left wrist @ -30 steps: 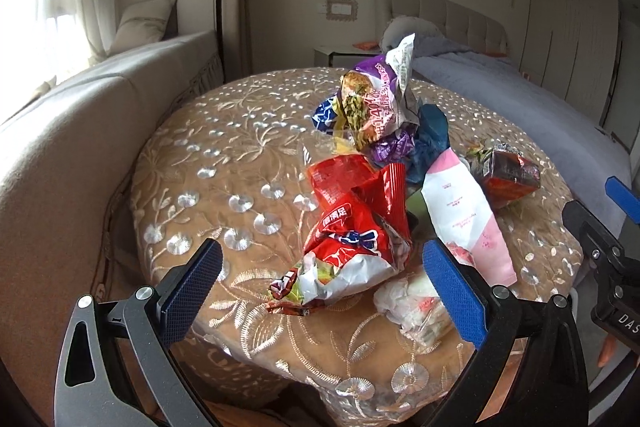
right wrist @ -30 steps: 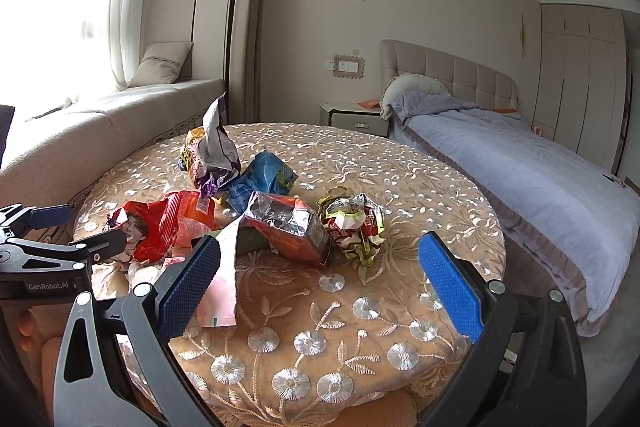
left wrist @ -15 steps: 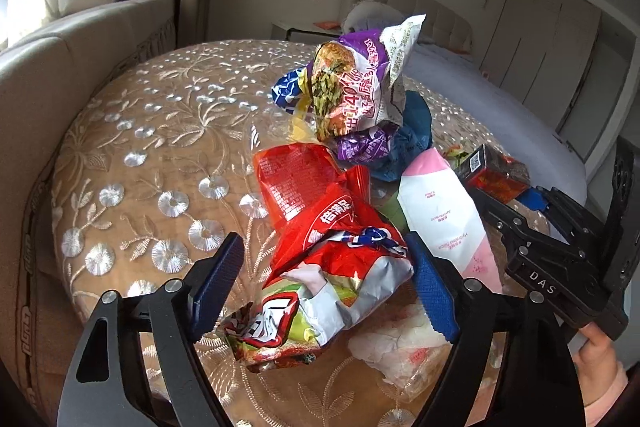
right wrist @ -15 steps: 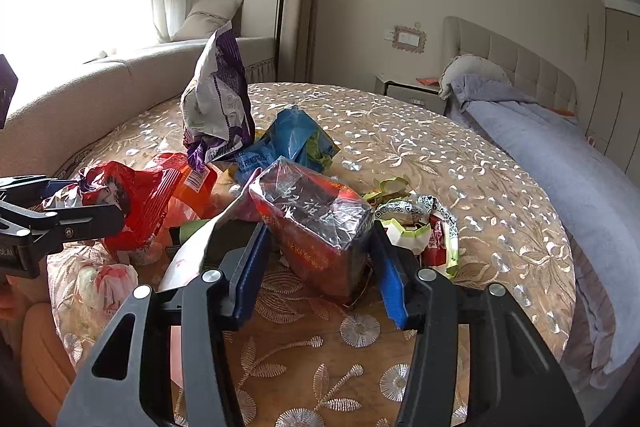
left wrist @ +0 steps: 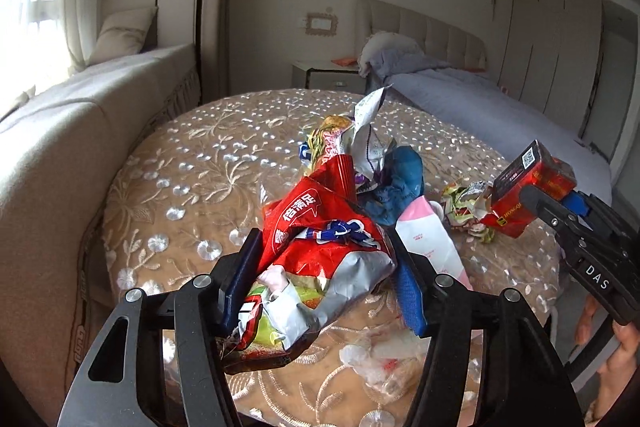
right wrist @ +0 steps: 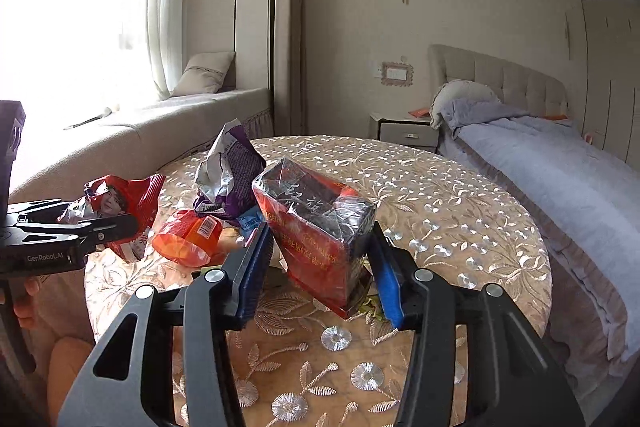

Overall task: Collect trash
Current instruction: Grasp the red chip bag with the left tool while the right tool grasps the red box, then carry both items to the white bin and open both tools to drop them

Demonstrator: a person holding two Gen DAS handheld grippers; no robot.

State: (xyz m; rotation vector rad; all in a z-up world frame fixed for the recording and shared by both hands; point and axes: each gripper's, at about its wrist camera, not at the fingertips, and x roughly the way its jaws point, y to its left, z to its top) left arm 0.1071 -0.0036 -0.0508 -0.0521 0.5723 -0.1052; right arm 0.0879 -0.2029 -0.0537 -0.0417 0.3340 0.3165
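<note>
Red foil is bulging between the blue pads of the left gripper (left wrist: 326, 281), whose fingers are clenching a crumpled red snack bag (left wrist: 320, 251) across its middle, where the crinkled film gives them most to bite on; those jaws have just been closing, and the bag is sitting squarely between them. From the right wrist view the same bag is hanging off the cloth at the left edge, so it is looking lifted rather than resting. Over on the other side, the right gripper (right wrist: 318, 267) is grasping a red carton wrapped in clear film (right wrist: 316, 227) by its two flat side faces, the natural hold for a stiff box, and the carton is tilting forward, clear of the round bench (right wrist: 460, 227) with its embroidered cloth. Each hand is taking one piece, which I judge is about clearing the heap two at a time. Lying on the bench and waiting are a purple and silver bag (right wrist: 230, 175), an orange wrapper (right wrist: 186, 237), a pink and white pouch (left wrist: 430, 247), a blue wrapper (left wrist: 400, 187) and a crumpled foil ball (left wrist: 466, 205). No bin is showing in either view, so where the load is heading I cannot tell.
</note>
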